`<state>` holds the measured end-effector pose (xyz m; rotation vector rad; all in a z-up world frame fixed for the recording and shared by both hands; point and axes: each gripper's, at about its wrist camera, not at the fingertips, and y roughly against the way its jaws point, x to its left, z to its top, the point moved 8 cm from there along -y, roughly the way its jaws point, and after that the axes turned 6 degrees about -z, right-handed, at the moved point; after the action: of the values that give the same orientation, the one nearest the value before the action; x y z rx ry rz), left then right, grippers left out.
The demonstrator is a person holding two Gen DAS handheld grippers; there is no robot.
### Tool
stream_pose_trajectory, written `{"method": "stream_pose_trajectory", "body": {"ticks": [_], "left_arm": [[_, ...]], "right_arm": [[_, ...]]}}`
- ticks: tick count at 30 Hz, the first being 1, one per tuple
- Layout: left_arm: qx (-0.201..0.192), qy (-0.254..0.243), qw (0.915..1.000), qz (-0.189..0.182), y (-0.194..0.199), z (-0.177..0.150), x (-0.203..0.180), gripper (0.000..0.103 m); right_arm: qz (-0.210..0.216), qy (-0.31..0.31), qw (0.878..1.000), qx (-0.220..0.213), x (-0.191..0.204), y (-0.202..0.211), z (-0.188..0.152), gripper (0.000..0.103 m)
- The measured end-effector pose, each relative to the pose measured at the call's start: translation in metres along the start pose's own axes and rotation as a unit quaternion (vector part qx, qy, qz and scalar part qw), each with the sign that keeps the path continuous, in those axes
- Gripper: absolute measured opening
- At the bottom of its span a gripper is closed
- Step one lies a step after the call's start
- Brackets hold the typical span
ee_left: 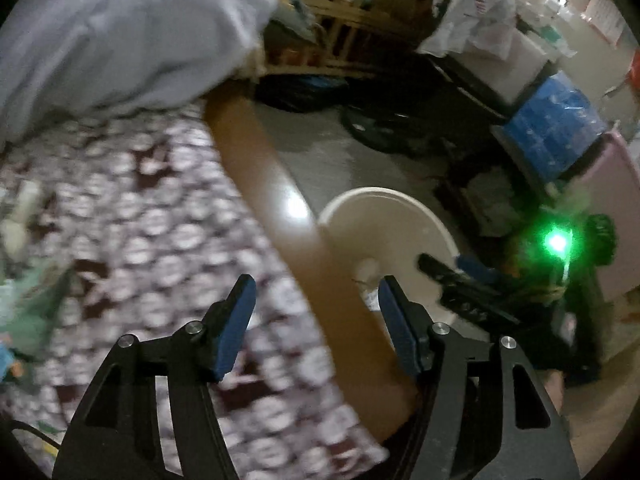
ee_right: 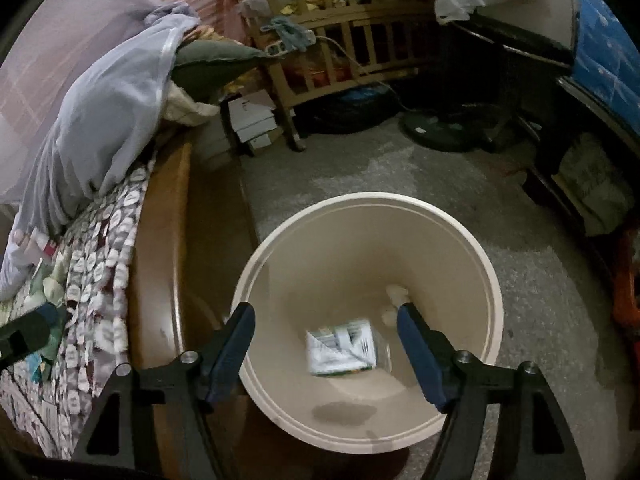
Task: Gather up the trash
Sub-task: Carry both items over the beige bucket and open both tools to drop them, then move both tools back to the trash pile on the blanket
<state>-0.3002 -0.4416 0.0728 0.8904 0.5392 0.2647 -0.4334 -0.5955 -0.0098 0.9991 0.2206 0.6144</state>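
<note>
A cream round bin [ee_right: 460, 240] stands on the floor beside the bed; it also shows in the left wrist view [ee_left: 384, 216]. Inside it lie a white and green packet [ee_right: 342, 346] and small white scraps [ee_right: 396, 292]. My right gripper [ee_right: 326, 312] is open and empty, right above the bin's mouth. My left gripper [ee_left: 316, 292] is open and empty, above the bed's brown edge [ee_left: 280, 200]. Pale and green scraps [ee_left: 28, 304] lie on the patterned bedspread [ee_left: 160, 208] at far left, blurred. The right gripper shows in the left wrist view [ee_left: 460, 276] over the bin.
A grey-blue blanket [ee_left: 132, 32] is piled at the head of the bed. A wooden crib [ee_right: 340, 32] with clutter stands behind. A fan base [ee_right: 440, 128], dark furniture and a blue box [ee_left: 556, 124] stand to the right. Cardboard boxes [ee_right: 252, 120] sit by the bed.
</note>
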Motion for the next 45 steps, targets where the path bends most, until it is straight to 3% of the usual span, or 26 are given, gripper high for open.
{"method": "stream_pose_trajectory", "body": {"ticks": [5, 11, 21, 33, 39, 45], "left_arm": [[-0.015, -0.009, 0.9981, 0.060, 0.023, -0.012, 0.034, 0.062], [-0.037, -0.009, 0.9935, 0.108, 0.054, -0.027, 0.071, 0.062], [-0.065, 0.027, 0.9855, 0.154, 0.098, -0.043, 0.132, 0.062], [-0.088, 0.084, 0.9720, 0.201, 0.157, -0.082, 0.217, 0.062], [-0.084, 0.111, 0.9625, 0.233, 0.182, -0.111, 0.272, 0.062], [-0.076, 0.148, 0.9563, 0.240, 0.192, -0.141, 0.320, 0.062]], "right_arm": [[0.011, 0.004, 1.000, -0.002, 0.019, 0.010, 0.000, 0.071], [0.034, 0.043, 0.998, -0.019, 0.070, 0.033, 0.002, 0.071], [0.079, 0.114, 0.990, -0.035, 0.168, 0.058, -0.016, 0.072], [0.123, 0.191, 0.974, -0.010, 0.266, 0.061, -0.055, 0.073], [0.146, 0.218, 0.965, 0.006, 0.306, 0.054, -0.070, 0.074], [0.169, 0.223, 0.960, 0.029, 0.342, 0.043, -0.076, 0.074]]}}
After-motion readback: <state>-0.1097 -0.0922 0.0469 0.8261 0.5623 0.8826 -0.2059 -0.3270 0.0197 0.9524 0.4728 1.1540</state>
